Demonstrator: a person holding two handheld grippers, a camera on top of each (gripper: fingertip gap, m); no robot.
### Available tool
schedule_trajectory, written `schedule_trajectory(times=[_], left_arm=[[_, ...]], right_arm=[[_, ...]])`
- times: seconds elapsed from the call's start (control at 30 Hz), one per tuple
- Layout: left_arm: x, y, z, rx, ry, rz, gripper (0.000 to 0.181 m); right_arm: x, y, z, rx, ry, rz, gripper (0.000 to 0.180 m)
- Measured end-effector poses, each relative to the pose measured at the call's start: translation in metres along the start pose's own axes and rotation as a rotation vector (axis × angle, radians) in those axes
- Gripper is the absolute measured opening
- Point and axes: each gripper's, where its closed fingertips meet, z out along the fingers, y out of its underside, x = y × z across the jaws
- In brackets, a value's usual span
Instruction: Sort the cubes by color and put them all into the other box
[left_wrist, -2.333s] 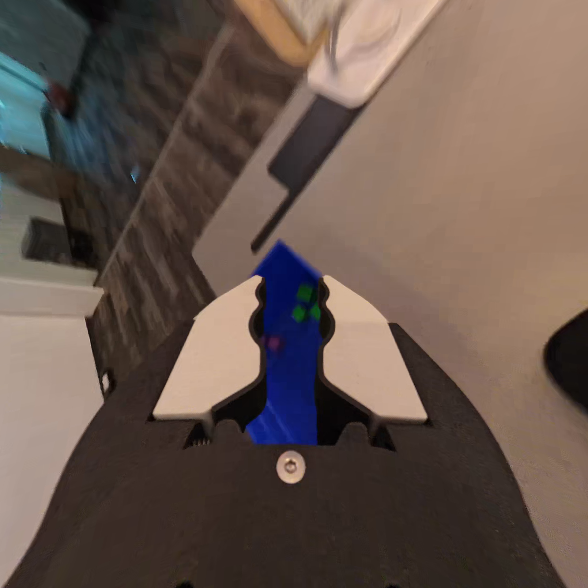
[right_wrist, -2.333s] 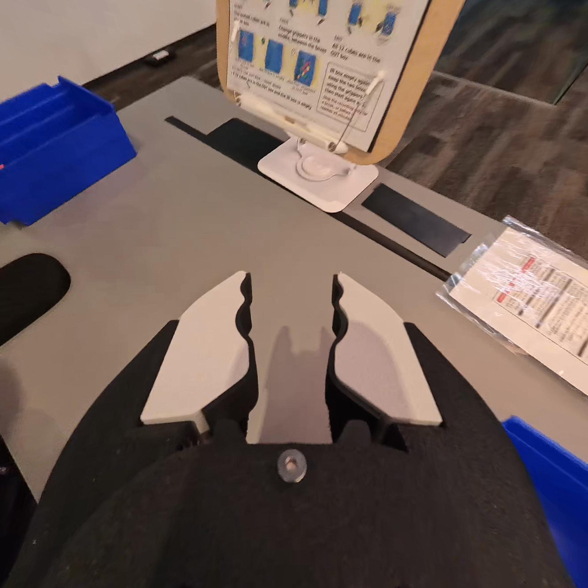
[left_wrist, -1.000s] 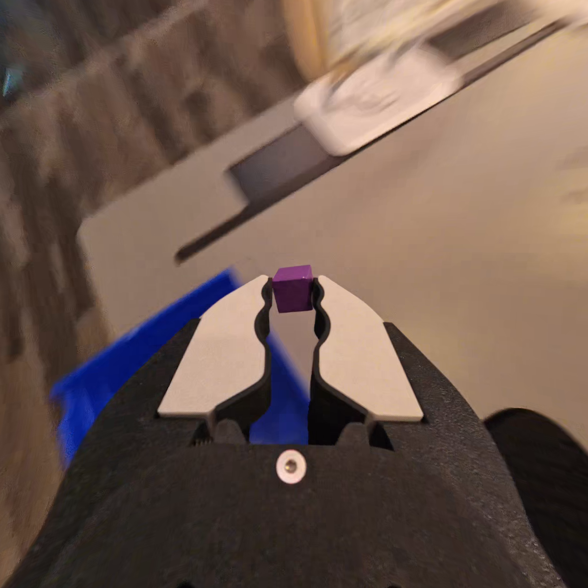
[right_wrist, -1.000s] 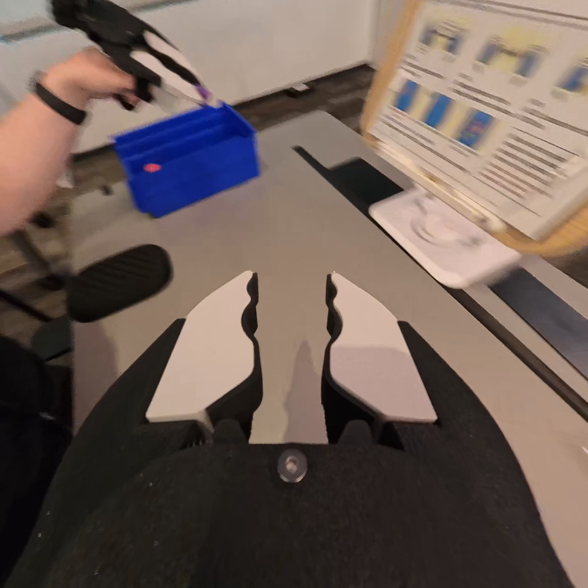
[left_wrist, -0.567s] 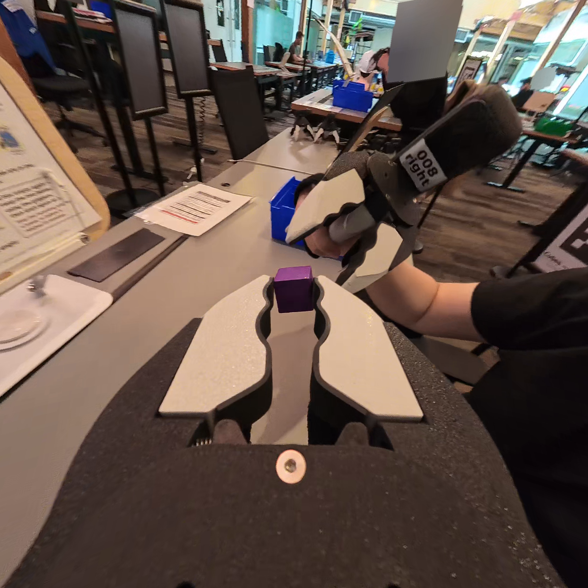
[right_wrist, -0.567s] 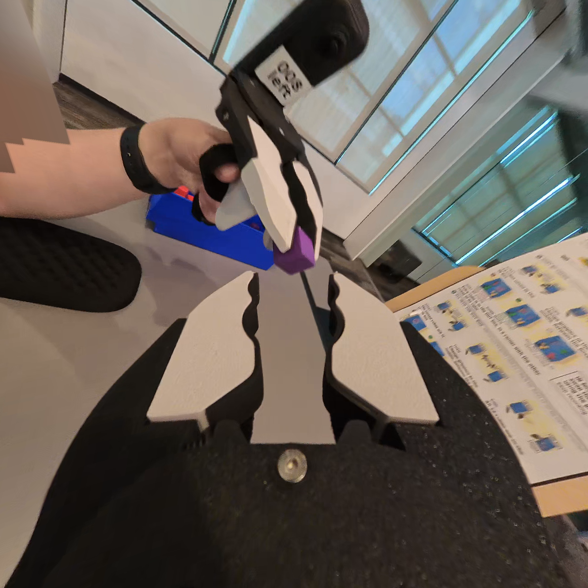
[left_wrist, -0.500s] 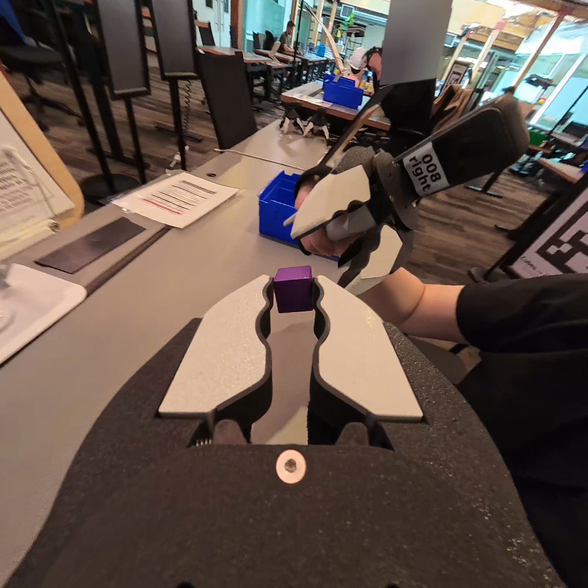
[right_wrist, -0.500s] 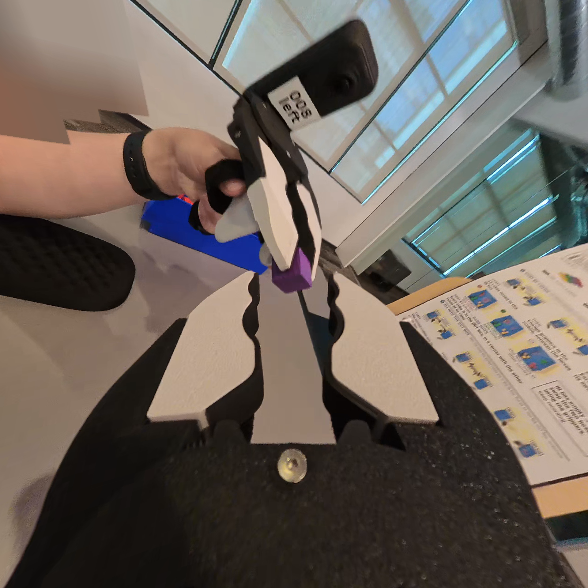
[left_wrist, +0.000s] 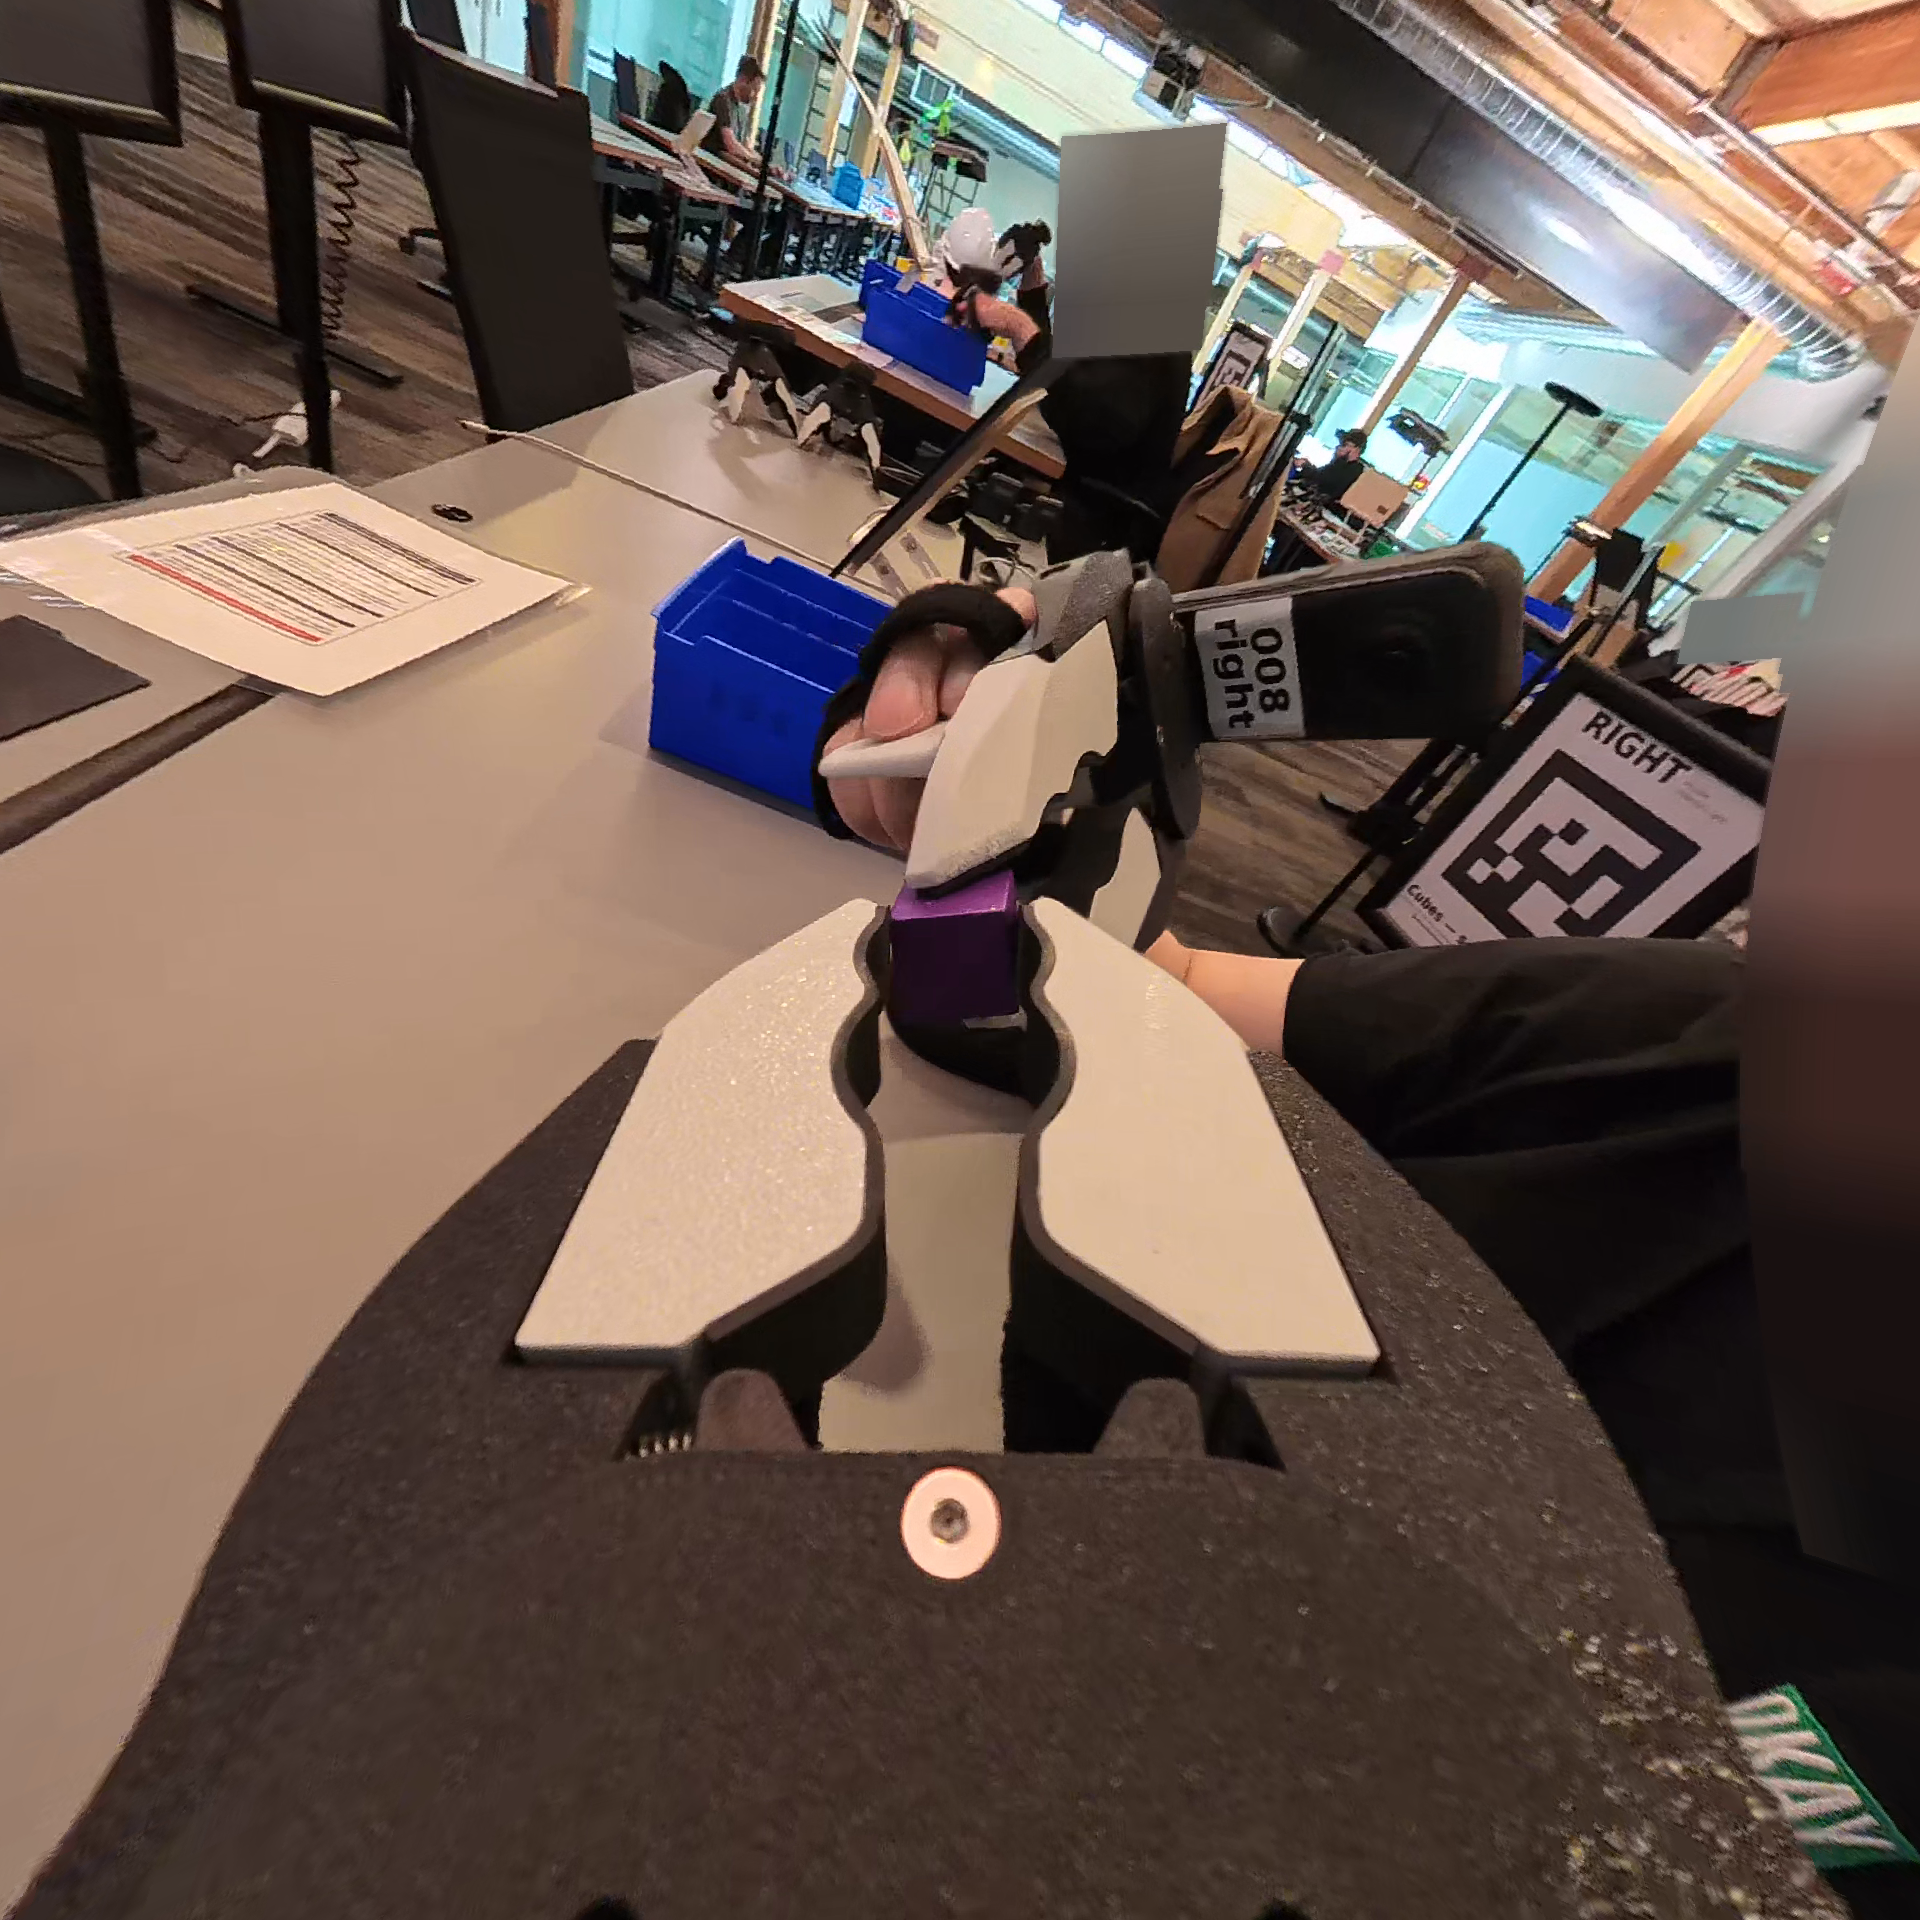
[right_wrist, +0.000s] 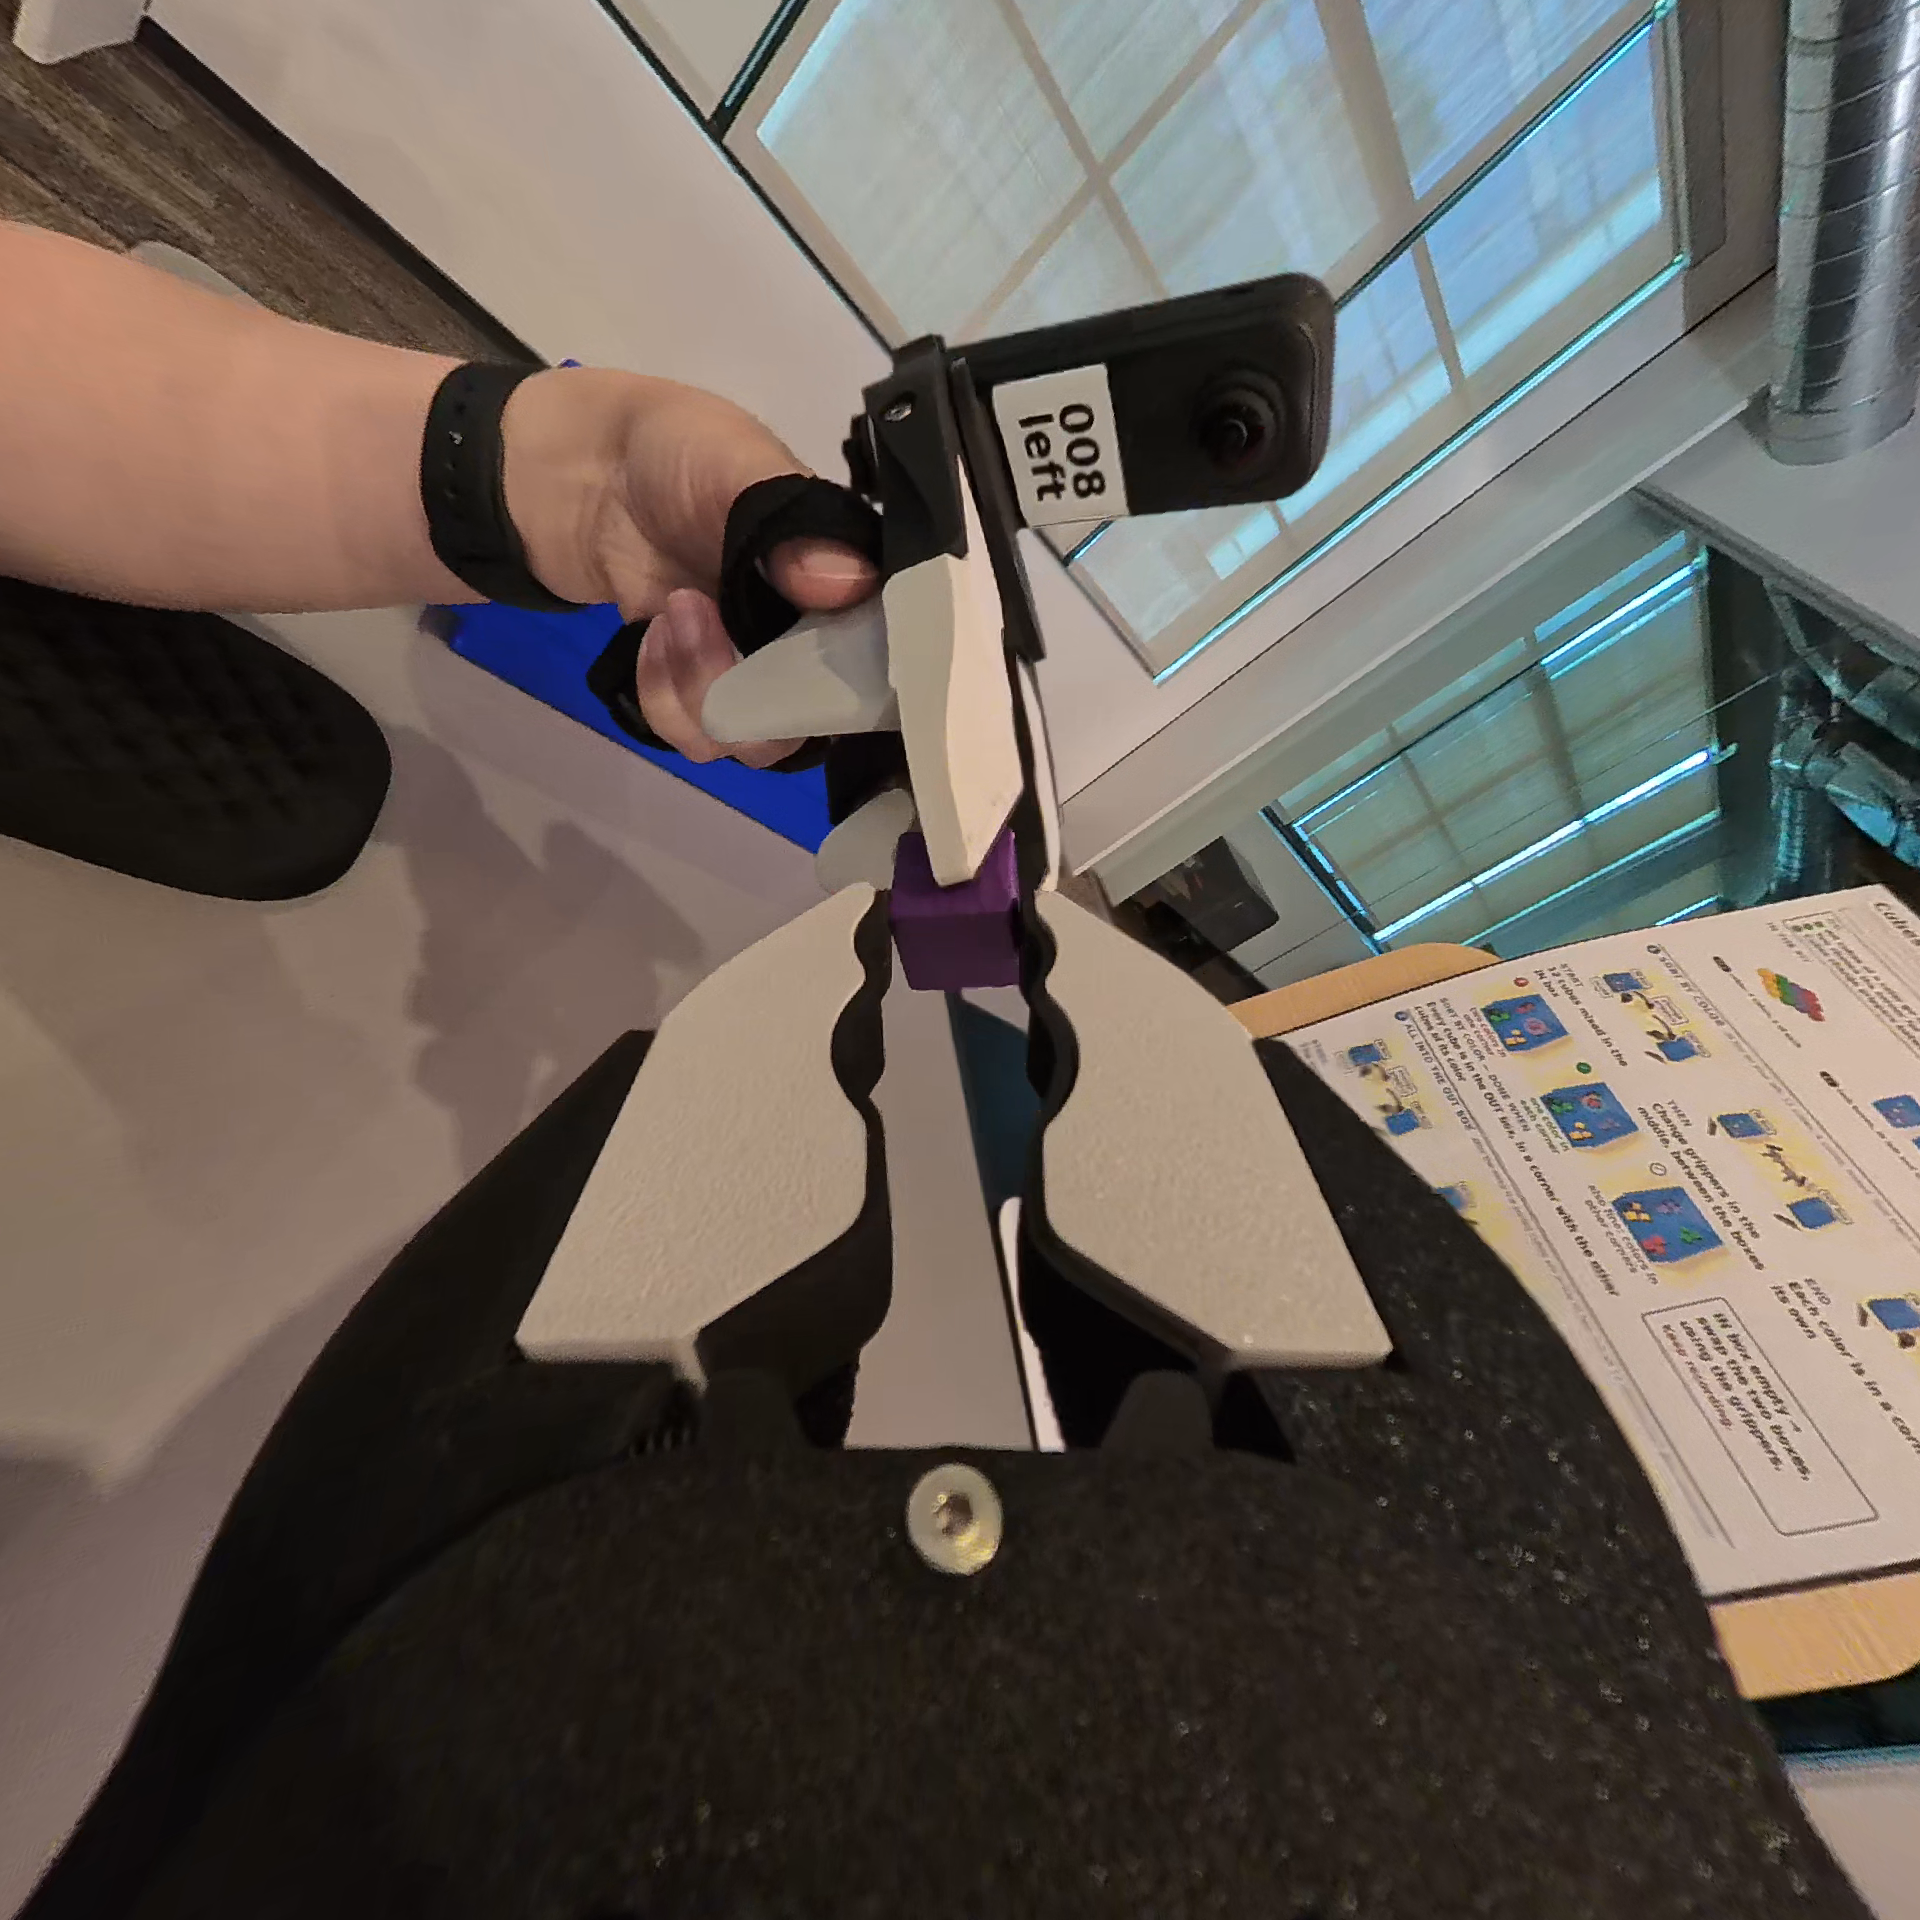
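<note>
Your left tongs (left_wrist: 951, 940) pinch the purple cube (left_wrist: 951, 966); close your half-open right tongs (right_wrist: 954, 935) squarely before letting go.

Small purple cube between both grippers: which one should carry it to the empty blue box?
Right, probably. The small purple cube sits between the right gripper fingertips, and the empty blue box stands just behind it. The left gripper would need to let go first.

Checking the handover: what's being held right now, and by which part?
The purple cube: left gripper clamps two opposite side faces; right gripper brackets its other faces.
</note>
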Motion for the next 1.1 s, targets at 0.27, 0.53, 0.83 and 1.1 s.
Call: schedule_trajectory(times=[0.27, 0.53, 0.83, 1.1], left_arm=[[-0.001, -0.002, -0.010, 0.002, -0.086, 0.135, 0.041], [-0.029, 0.007, -0.027, -0.038, -0.282, 0.191, 0.037], [-0.040, 0.023, -0.011, -0.120, -0.296, 0.187, 0.036], [-0.060, 0.014, -0.040, -0.117, -0.473, 0.209, 0.042]], right_arm=[[0.024, 0.029, -0.041, -0.214, -0.030, 0.112, 0.021], [0.067, 0.189, -0.337, -1.078, 0.603, 0.710, 0.021], [-0.029, 0.285, -0.439, -1.229, 0.642, 1.303, 0.023], [0.013, 0.259, -0.445, -1.097, 0.813, 1.170, 0.038]])
